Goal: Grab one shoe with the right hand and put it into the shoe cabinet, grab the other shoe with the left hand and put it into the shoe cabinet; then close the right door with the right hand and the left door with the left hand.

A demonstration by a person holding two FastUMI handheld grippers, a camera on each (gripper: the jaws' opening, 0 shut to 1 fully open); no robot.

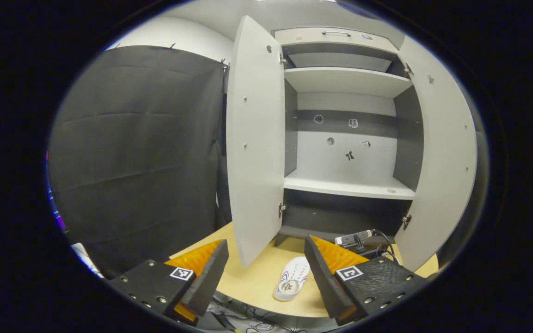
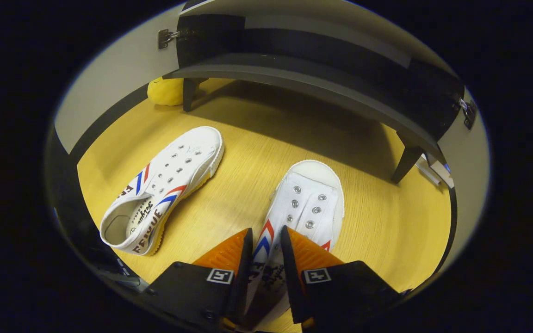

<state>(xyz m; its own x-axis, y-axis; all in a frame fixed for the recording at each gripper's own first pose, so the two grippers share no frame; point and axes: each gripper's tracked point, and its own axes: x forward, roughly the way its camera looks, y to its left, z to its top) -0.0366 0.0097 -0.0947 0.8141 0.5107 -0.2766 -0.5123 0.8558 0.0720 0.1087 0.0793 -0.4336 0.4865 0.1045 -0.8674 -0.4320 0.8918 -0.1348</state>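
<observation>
On the yellow wooden desk [image 2: 229, 194] before the open shoe cabinet [image 1: 340, 138], the right tool [image 2: 266, 245] at the bottom centre of the right gripper view pinches the side wall of a white canvas shoe [image 2: 308, 199] near its opening; the other canvas shoe [image 2: 169, 185] lies left of centre, apart. Both look light and soft, so the thin collar may fold; a hold at the stiffer heel rim seems safer. The left tool [image 1: 266, 259] hangs wide open and empty at the bottom of its view.
</observation>
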